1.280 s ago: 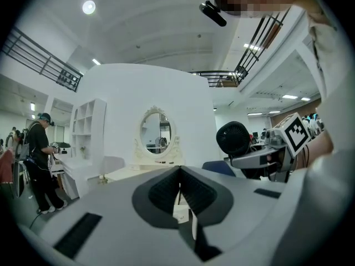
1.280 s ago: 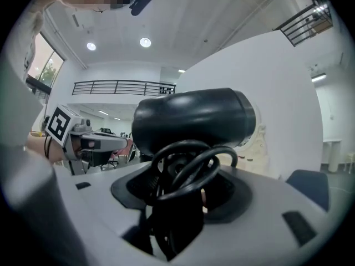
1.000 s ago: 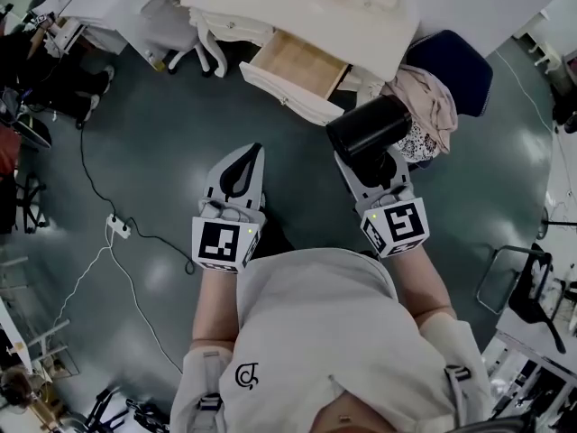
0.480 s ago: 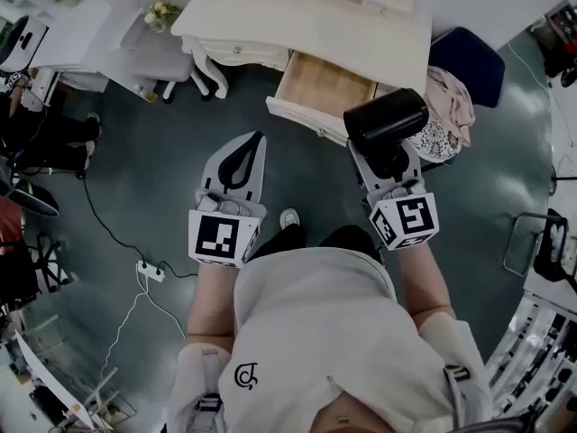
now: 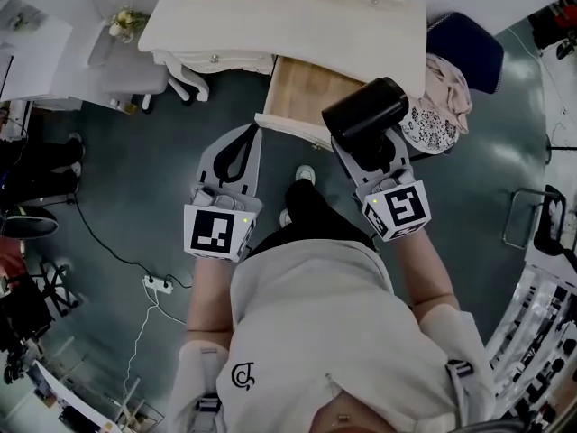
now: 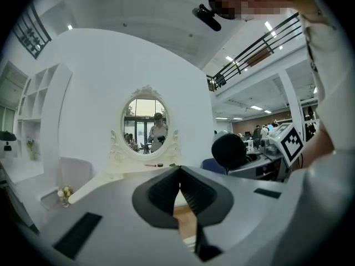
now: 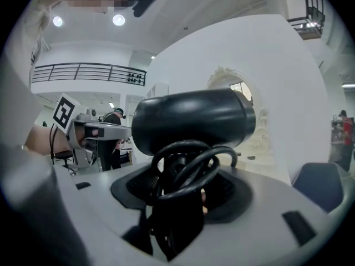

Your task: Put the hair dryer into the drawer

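Right claw [image 5: 366, 152], seemingly level, carried hair dryer [image 5: 363, 114] nearer drawer [image 5: 299, 92]

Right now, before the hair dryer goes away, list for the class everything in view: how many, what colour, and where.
hair dryer: one, black, cord looped at its handle, clamped in the right gripper.
drawer: one, cream with a wooden inside, pulled open from the dressing table.
dressing table: one, cream, top of the head view.
mirror: one, oval, cream frame, above the dressing table.
chair: one, dark blue, right of the table.
clothes: one pale pink heap, on the chair.
power strip: one, white, on the floor at left.
left gripper: one, grey, jaws together, empty.
right gripper: one, grey, shut on the hair dryer.
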Motion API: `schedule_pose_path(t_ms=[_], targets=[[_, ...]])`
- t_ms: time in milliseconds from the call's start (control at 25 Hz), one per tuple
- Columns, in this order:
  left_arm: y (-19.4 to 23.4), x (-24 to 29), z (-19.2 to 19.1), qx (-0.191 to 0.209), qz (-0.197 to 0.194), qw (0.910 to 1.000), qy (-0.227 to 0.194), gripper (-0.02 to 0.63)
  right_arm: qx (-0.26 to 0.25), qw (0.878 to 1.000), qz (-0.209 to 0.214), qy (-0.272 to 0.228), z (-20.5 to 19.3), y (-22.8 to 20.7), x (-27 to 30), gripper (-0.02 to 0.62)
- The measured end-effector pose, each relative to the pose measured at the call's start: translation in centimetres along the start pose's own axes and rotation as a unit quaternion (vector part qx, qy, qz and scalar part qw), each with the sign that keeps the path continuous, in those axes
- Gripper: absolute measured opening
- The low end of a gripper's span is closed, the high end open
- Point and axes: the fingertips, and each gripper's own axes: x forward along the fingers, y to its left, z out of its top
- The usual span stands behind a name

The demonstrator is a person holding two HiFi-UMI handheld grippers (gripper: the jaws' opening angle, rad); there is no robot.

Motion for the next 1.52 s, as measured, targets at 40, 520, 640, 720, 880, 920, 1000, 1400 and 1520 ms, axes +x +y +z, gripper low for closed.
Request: schedule_pose_path(t_ms=[40,520,640,720,880,920,1000,1400,1520], targets=[[0.5,1.1,0.4,0.001,-0.002,1.0000,-0.005,0.014,0.000,1.000,0.005,0.002,-0.1,-0.6,1.0,0.250],[3.8,12.9,-1.9,-0.024,-0.028,0.9993,0.004,0.013,-0.015,0.993,0.083,0.082,-6.1,-6.3,11.1,0.250],[4.6,14.2,-3.6,-0.031,-0.026,0.9991,0.012,0.014,-0.027,0.987,0.108,0.118,-9.4,-6.6,13.1,0.250],[5.0,14.7,-5.0,-0.037,-0.027,0.9987,0.022,0.014,-0.037,0.981,0.125,0.144,-11.7,-6.5,14.2,0.250],[5.7,15.2,-7.2,-0.053,-0.025,0.9973,0.045,0.014,-0.060,0.963,0.166,0.205,-16.7,-5.7,15.5,0.250],[6.0,15.3,-7.7,-0.056,-0.024,0.9968,0.051,0.013,-0.068,0.958,0.174,0.219,-17.9,-5.5,15.7,0.250],[6.7,15.3,-8.7,-0.057,-0.025,0.9960,0.064,0.013,-0.079,0.947,0.187,0.248,-20.2,-5.1,16.1,0.250],[9.4,15.0,-13.2,-0.072,-0.030,0.9916,0.103,0.013,-0.107,0.887,0.248,0.374,-29.4,-3.6,18.2,0.250],[9.2,15.2,-14.1,-0.076,-0.040,0.9906,0.106,0.014,-0.131,0.865,0.260,0.409,-32.0,-3.6,18.4,0.250]])
